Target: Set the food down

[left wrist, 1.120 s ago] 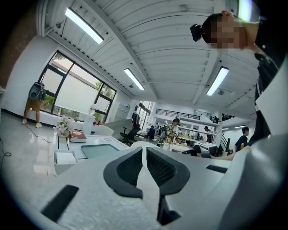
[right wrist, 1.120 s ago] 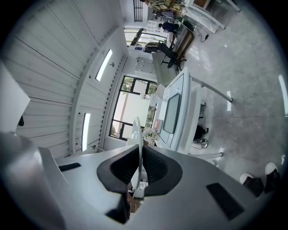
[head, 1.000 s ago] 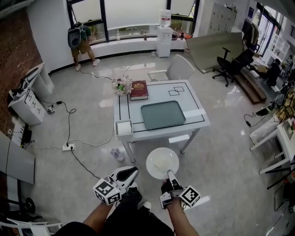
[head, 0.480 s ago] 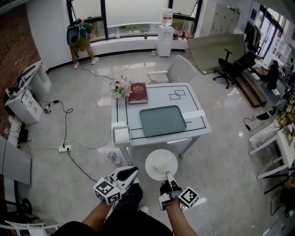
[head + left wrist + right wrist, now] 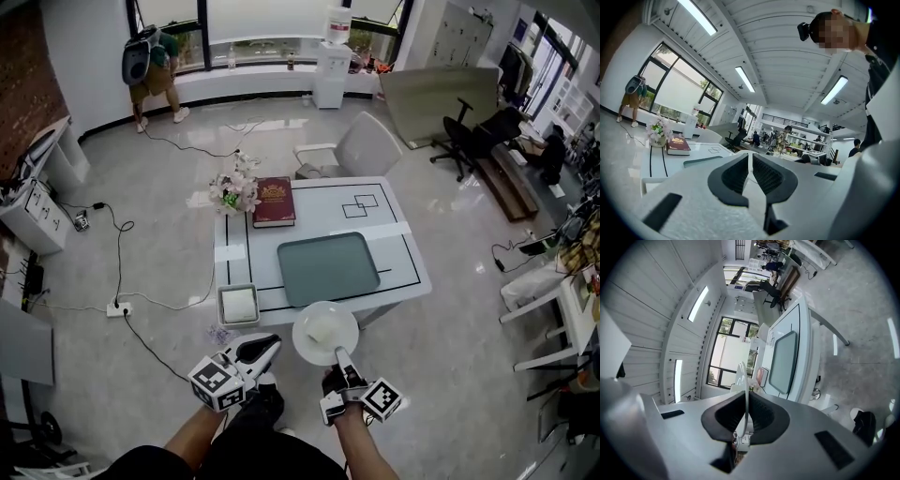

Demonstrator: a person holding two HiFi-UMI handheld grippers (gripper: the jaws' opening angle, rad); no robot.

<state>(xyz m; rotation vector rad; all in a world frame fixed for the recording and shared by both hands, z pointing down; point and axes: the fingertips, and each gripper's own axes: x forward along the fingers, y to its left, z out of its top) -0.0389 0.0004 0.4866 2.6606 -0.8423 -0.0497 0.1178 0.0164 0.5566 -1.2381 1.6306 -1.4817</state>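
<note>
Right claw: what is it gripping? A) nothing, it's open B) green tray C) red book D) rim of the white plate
D: in the right gripper view the right claw is shut on the thin rim of the white plate, and the head view shows that plate sticking out ahead of it.

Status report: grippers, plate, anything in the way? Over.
Right gripper shut on plate rim. Left gripper shut, empty. Plate carries pale food, not yet down. Tray ahead bare.

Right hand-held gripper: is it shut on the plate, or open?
Shut on the plate: the right hand-held gripper has both pads pressed against its thin white rim.
</note>
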